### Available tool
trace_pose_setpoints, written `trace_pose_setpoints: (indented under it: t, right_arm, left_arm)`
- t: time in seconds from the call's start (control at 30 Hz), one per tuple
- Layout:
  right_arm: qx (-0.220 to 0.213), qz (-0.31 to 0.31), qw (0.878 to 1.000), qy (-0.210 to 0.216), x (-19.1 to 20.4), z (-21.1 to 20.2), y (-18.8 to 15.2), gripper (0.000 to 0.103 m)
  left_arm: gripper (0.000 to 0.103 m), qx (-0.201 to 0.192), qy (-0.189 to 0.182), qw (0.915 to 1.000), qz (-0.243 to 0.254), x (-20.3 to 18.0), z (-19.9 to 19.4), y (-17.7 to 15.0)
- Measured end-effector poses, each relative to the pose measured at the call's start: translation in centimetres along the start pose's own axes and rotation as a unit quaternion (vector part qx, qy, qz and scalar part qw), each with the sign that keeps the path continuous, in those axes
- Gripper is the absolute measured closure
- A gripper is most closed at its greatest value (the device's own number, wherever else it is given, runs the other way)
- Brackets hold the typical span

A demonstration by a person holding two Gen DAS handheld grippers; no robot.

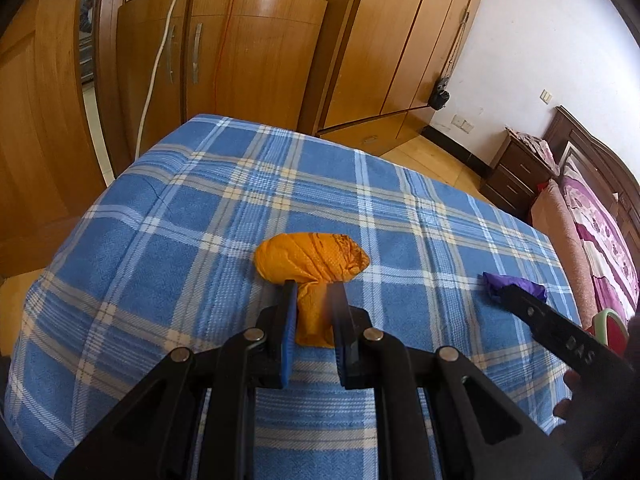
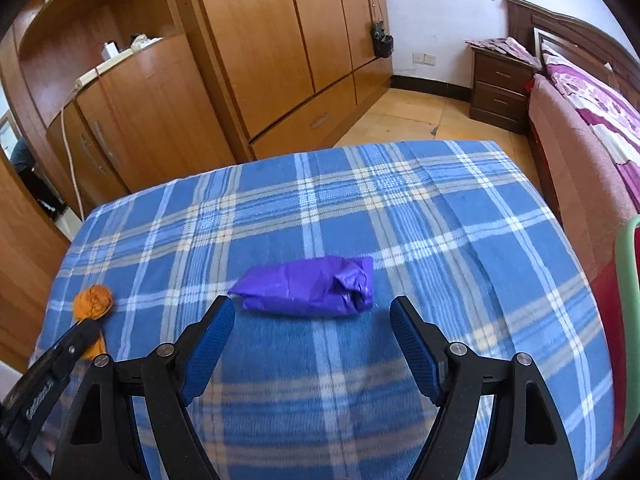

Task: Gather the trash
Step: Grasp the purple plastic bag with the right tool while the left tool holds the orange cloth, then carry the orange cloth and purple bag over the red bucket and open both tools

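Blue-padded left tongs (image 1: 313, 292) clenched on the twisted neck of an orange plastic bag (image 1: 312, 258); the bag's bulging body rests on the bench (image 1: 160, 240) just beyond the tips. Right tongs (image 2: 312, 308) released, jaws wide, nothing between the pads. Purple crumpled bag (image 2: 310, 288) lies flat on the plaid cloth directly ahead of the right tips, centred on the gap, slightly beyond them, not touched. Orange bag sits well left of the purple one. Wooden wardrobe (image 2: 280, 40) behind the bench; bed (image 2: 580, 128) to the right.
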State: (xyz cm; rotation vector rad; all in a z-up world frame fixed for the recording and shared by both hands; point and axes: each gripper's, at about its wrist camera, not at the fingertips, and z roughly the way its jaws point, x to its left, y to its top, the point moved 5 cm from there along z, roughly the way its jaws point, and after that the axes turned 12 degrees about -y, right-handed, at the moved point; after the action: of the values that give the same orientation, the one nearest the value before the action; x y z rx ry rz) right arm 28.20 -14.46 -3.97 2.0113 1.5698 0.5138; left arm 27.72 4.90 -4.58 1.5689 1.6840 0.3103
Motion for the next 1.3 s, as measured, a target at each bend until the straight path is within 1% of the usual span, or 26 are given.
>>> trace_pose_setpoints:
  t: [0.33,0.5,0.57,0.8,0.97,1.13,1.3]
  right_arm:
    - [-0.001,-0.034,0.999,-0.018,1.4,1.3,0.8,0.022]
    - [-0.002,-0.038,0.999,-0.015,1.7,1.7,0.7,0.022]
    - [-0.006,-0.038,0.999,-0.013,1.7,1.5,0.6,0.030]
    - [-0.012,-0.038,0.999,-0.004,1.5,0.8,0.2,0.037]
    - [-0.018,-0.031,0.999,0.012,0.8,-0.9,0.1,0.037]
    - [-0.030,-0.019,0.999,0.040,-0.1,-4.0,-0.2,0.037]
    - [-0.043,-0.013,0.997,0.056,-1.2,-7.2,-0.8,0.037]
  left_arm:
    - [0.088,0.000,-0.001,1.0000,-0.001,0.1,0.0,-0.1]
    - [0.088,0.000,-0.001,1.0000,-0.002,0.1,-0.1,-0.1]
    - [0.088,0.000,-0.002,1.0000,-0.001,0.1,-0.1,-0.1]
    - [0.088,-0.001,-0.002,1.0000,-0.001,0.1,-0.2,-0.1]
    - [0.088,-0.007,-0.003,1.0000,0.006,-0.2,-0.5,-0.1]
    - [0.088,-0.013,-0.016,0.9997,0.012,-1.0,-1.1,0.1]
    - [0.088,-0.018,-0.023,0.9993,0.024,-2.0,-1.8,0.3]
